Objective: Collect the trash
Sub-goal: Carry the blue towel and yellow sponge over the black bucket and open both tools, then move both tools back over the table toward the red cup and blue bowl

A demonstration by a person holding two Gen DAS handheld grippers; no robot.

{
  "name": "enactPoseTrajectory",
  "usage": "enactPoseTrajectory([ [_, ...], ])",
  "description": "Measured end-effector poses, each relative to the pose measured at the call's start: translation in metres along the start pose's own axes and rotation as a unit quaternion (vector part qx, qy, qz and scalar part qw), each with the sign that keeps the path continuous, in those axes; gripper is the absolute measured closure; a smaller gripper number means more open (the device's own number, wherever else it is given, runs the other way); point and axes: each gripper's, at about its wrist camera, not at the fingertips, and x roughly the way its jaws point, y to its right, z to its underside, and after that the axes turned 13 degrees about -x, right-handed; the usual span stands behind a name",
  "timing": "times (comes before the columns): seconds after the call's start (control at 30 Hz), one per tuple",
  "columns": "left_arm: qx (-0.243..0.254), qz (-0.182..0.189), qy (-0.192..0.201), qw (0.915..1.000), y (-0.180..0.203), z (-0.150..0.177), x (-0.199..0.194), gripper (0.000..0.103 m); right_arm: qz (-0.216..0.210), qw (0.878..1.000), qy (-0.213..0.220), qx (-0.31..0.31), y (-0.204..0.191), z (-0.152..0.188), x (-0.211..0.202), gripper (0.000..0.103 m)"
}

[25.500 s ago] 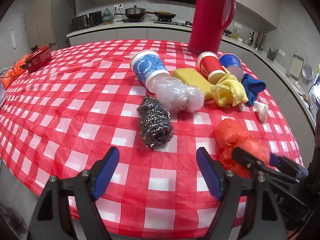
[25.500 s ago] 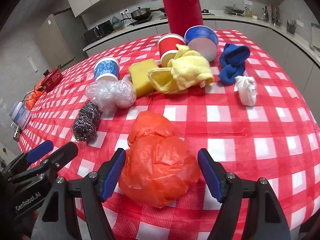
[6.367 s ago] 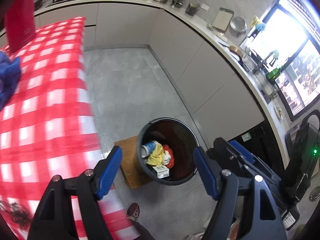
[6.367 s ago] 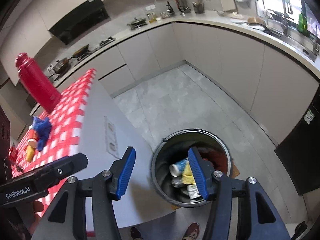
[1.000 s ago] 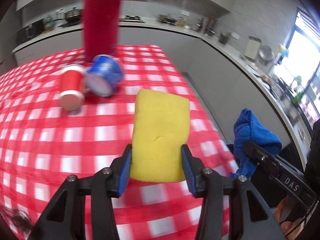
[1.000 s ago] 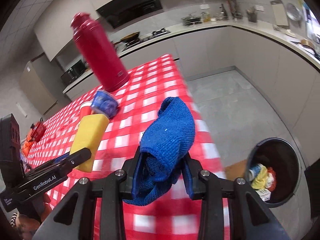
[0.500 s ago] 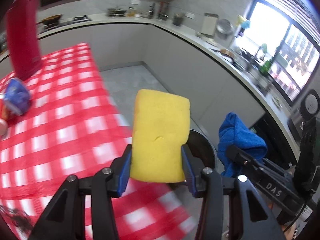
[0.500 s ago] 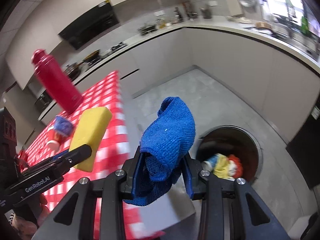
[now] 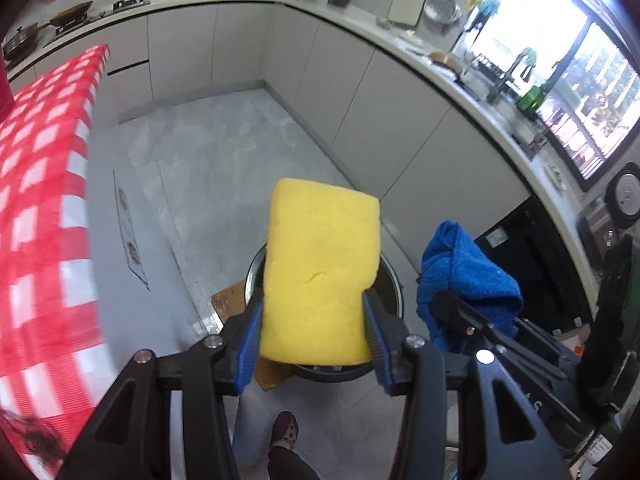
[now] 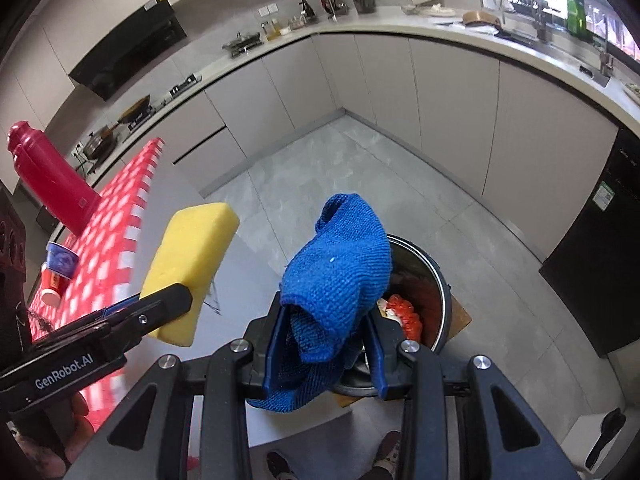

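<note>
While the red-checked cloth of the bench (image 9: 44,208) fills the far left of the left wrist view, blurred, the left claw (image 9: 312,338) sits at the middle, clenched on a yellow sponge (image 9: 320,276) whose lower sides are pressed between the two blue pads (image 9: 250,338). The sponge stands upright out of the claw and hides most of the round dark trash bin (image 9: 390,280) that stands on the grey tiled floor (image 9: 208,168) beneath it; only the bin's rim shows on either side of the sponge. A brown board (image 9: 228,300) lies under the bin at its left edge, and a shoe (image 9: 285,432) shows at the bottom of the frame. To the right of the sponge, the right claw (image 10: 326,344) comes in from the lower right, grasping a blue cloth (image 9: 464,276) that bunches above its fingers. In the right wrist view, a red thermos (image 10: 48,184) stands at the far left on the bench, with a blue cup (image 10: 61,260) and a red cup (image 10: 54,286) lying on the cloth nearer the camera. Next comes the sponge, held tilted in the left claw over the bench edge, with the person's hand (image 10: 56,436) on the handle at the lower left. In the middle, the blue cloth is pinched between the right claw's blue pads (image 10: 274,344), its upper part draped over and its lower end hanging below them. Just behind and to the right of the cloth, the bin stands open, with something orange-red (image 10: 408,314) visible inside. Grey cabinets (image 10: 440,92) curve around the back and right.
</note>
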Motion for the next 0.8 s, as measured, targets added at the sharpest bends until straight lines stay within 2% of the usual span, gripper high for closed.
enactPoseTrajectory([
  [0.17,-0.021,-0.030,-0.012,0.9993,0.008,0.004,0.032,0.054,-0.014,1.000,-0.022,-0.016,0.023,-0.004,0.030,0.065],
  [0.53,-0.072,-0.073,-0.030,0.9943,0.004,0.013,0.067,0.046,-0.042,0.996,-0.051,-0.056,0.051,-0.015,0.080,0.061],
  [0.57,-0.079,-0.074,-0.033,0.9936,0.003,0.013,0.069,0.043,-0.045,0.996,-0.052,-0.059,0.052,-0.015,0.083,0.059],
  [0.63,-0.087,-0.082,-0.038,0.9921,0.001,0.012,0.073,0.039,-0.047,0.996,-0.053,-0.064,0.054,-0.016,0.088,0.045],
  [0.67,-0.091,-0.088,-0.039,0.9912,0.000,0.012,0.074,0.037,-0.043,0.996,-0.052,-0.064,0.055,-0.017,0.089,0.035],
  [0.8,-0.091,-0.089,-0.026,0.9915,0.004,0.009,0.067,0.035,-0.045,0.997,-0.036,-0.057,0.061,-0.022,0.084,0.034],
])
